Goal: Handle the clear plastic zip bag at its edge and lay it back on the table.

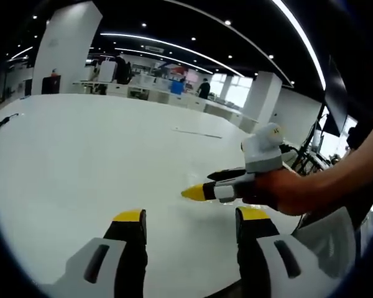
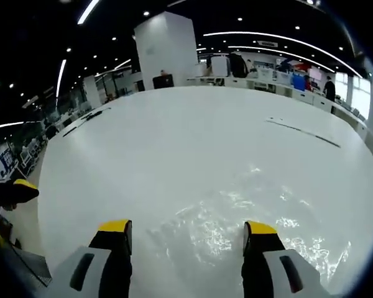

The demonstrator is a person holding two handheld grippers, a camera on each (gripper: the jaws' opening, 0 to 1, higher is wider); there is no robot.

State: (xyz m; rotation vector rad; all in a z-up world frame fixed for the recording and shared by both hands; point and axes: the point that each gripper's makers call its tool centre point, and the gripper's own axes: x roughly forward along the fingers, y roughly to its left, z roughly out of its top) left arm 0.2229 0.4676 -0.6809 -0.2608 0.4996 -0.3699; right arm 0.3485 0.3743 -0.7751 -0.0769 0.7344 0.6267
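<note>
Clear plastic zip bag (image 2: 236, 230) lies crinkled, glossy on smooth white table (image 2: 193, 136).

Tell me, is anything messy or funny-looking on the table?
Only a little. The clear bag lies crumpled and wrinkly on the white table, just ahead of the open right tool, not flat. Nothing looks spilled or broken. The left tool is open too, holding nothing.
</note>
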